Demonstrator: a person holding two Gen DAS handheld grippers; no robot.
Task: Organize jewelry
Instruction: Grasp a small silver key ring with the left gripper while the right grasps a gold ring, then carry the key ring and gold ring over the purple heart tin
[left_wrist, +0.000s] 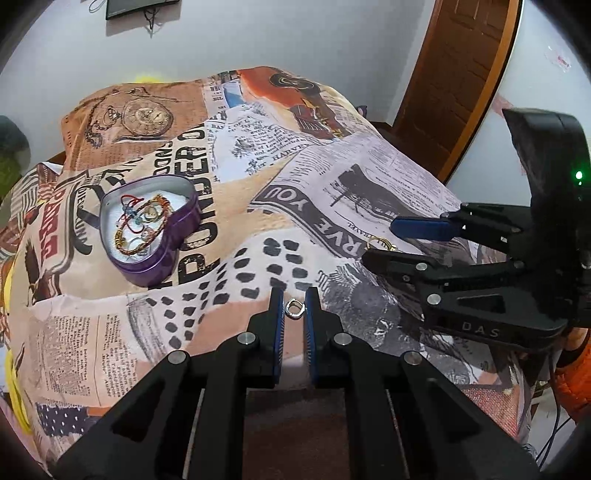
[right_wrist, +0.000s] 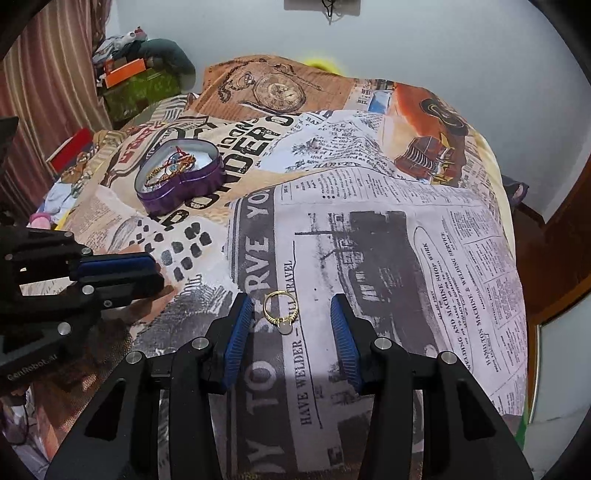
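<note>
A purple heart-shaped tin (left_wrist: 149, 229) lies on the printed bedspread, holding several bracelets and threads; it also shows in the right wrist view (right_wrist: 181, 181). A small silver ring (left_wrist: 294, 308) lies on the cloth between the tips of my left gripper (left_wrist: 294, 306), whose jaws stand narrowly apart around it without visibly touching. A gold ring (right_wrist: 279, 310) lies on the cloth between the wide-open fingers of my right gripper (right_wrist: 293, 314). The right gripper also appears in the left wrist view (left_wrist: 388, 240), and the left gripper in the right wrist view (right_wrist: 147, 273).
The newspaper-print bedspread (right_wrist: 369, 221) covers a mounded bed. A wooden door (left_wrist: 454, 74) stands at the right, a curtain (right_wrist: 44, 92) and cluttered boxes (right_wrist: 133, 77) at the left. The white wall lies behind.
</note>
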